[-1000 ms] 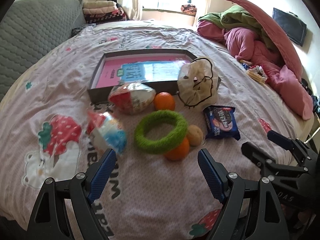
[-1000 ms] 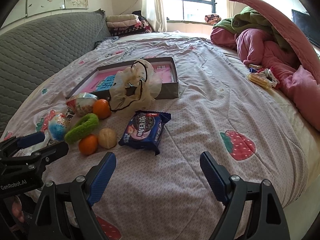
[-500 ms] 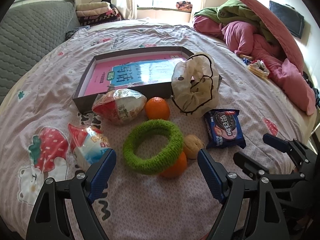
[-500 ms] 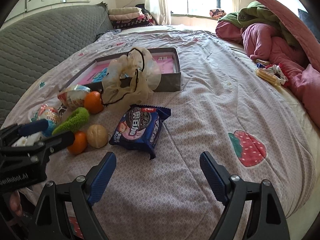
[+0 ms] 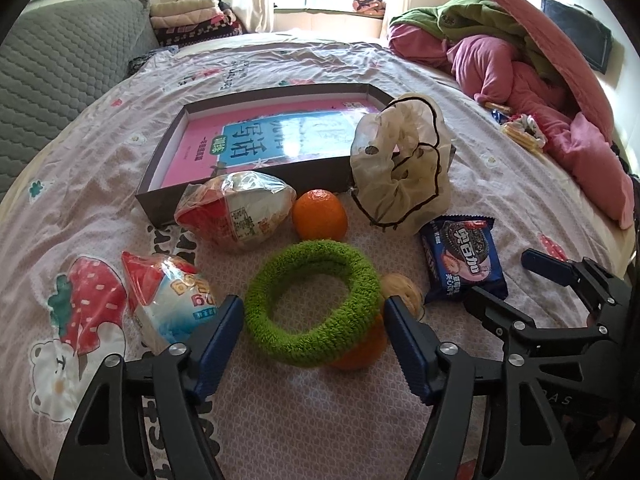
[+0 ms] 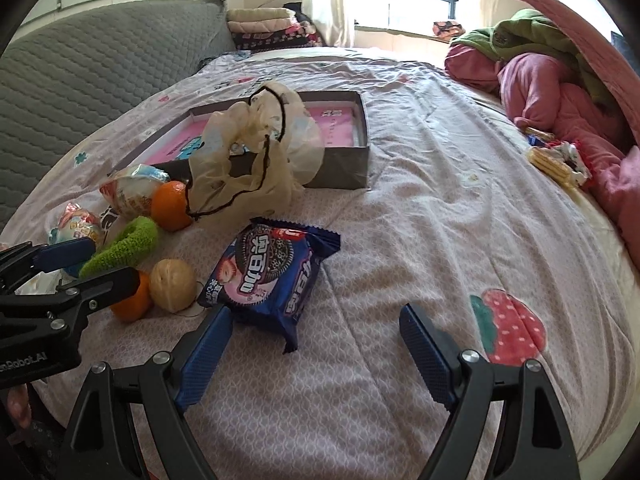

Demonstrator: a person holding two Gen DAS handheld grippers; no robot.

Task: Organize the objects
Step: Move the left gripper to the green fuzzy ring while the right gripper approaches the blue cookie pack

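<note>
A grey box (image 5: 248,188) with a pink book inside lies on the bed. In front of it lie a cream scrunchie (image 5: 404,168), a green fuzzy ring (image 5: 312,300), two oranges (image 5: 319,214), a walnut (image 5: 404,290), a blue cookie packet (image 5: 464,264) and two wrapped snacks (image 5: 236,212). My left gripper (image 5: 314,322) is open, its fingers on either side of the green ring's near edge. My right gripper (image 6: 316,334) is open, just short of the cookie packet (image 6: 272,272). The box also shows in the right wrist view (image 6: 340,168).
A pile of pink and green bedding (image 5: 520,52) lies at the right. A grey quilted headboard (image 5: 52,68) stands at the left. Small snack items (image 6: 556,160) lie near the bedding. Folded blankets (image 5: 192,20) sit by the window.
Both grippers have moved forward and lower toward the objects. The left now brackets the green ring; the right has closed in on the cookie packet. Both stay open.
</note>
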